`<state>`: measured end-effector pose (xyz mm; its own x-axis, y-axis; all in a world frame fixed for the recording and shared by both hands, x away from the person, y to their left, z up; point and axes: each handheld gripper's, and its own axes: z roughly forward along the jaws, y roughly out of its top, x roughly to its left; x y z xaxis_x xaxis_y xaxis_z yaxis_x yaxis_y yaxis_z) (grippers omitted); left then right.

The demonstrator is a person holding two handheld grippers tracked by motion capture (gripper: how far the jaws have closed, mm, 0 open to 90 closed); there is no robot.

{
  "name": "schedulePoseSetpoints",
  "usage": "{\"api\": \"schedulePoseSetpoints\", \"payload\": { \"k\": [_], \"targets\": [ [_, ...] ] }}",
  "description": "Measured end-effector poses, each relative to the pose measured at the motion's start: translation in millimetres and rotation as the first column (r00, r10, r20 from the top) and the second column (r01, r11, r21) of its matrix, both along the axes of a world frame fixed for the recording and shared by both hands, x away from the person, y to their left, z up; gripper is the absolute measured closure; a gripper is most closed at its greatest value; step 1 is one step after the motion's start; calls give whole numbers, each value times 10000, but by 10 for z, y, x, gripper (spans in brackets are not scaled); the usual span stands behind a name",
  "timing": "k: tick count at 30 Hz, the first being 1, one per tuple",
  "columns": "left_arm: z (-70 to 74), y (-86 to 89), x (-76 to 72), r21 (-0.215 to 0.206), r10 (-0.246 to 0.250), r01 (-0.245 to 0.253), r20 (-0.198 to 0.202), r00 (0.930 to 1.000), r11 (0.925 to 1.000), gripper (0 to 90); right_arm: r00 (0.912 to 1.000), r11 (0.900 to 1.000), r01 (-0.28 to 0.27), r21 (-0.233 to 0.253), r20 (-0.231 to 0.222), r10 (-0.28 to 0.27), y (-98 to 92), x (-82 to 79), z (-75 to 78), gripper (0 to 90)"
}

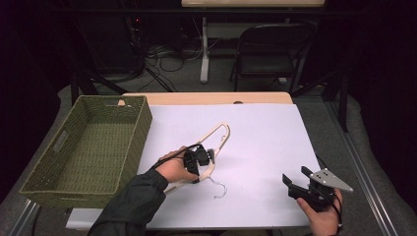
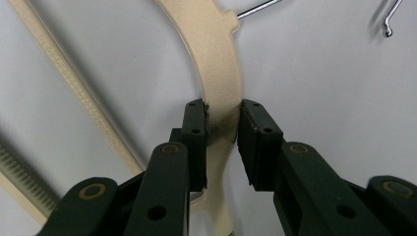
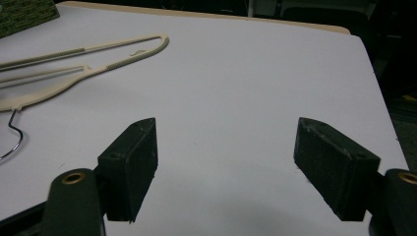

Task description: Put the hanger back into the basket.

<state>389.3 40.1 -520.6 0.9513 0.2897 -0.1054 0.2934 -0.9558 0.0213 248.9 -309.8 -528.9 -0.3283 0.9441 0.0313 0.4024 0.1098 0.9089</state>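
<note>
A cream plastic hanger (image 1: 221, 135) with a thin wire hook (image 1: 219, 189) lies on the white sheet (image 1: 265, 142) in the middle of the table. My left gripper (image 1: 202, 158) is shut on the hanger's curved body; in the left gripper view both pads press the cream strip (image 2: 216, 64) between them (image 2: 222, 115). Near the front right corner of the sheet, my right gripper (image 1: 296, 176) stands open, holding nothing. Its own view shows wide-apart jaws (image 3: 226, 132) over bare sheet, with the hanger (image 3: 113, 63) and hook (image 3: 17, 135) off to the left.
A deep green woven basket (image 1: 140, 128) sits at the table's left side, close to the hanger. Bare wooden tabletop (image 1: 206, 97) shows beyond the sheet. A folding chair (image 1: 270, 49), a table leg and floor cables are behind the table.
</note>
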Motion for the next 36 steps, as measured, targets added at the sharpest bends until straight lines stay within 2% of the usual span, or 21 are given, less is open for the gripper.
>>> {"api": "schedulePoseSetpoints", "payload": {
  "k": [3,10,21,26,29,33,36],
  "targets": [
    [-6,-4,-2,13,61,-61,105,9999,10000,745,10000,10000,25,57,92,-25,6,7,-8,246],
    [19,-16,-18,134,162,-166,274,9995,9998,746,10000,9999,-25,-105,-26,25,8,2,-3,246],
    [101,-1,-2,205,689,-696,307,9971,9974,747,10000,10000,17,-29,-45,-18,7,3,-4,246],
    [193,14,18,240,1173,-1182,390,9923,9927,746,10000,10000,34,-7,-18,-34,8,2,-3,246],
    [259,34,39,200,1616,-1627,478,9857,9865,746,10000,10000,53,46,66,-53,8,9,-11,246],
    [293,27,56,294,1858,-1874,493,9813,9818,746,10000,10000,35,62,72,-35,6,9,-11,246],
    [303,12,63,413,1848,-1867,453,9817,9815,746,10000,10000,38,81,51,-38,13,9,-11,246]
  ]
}}
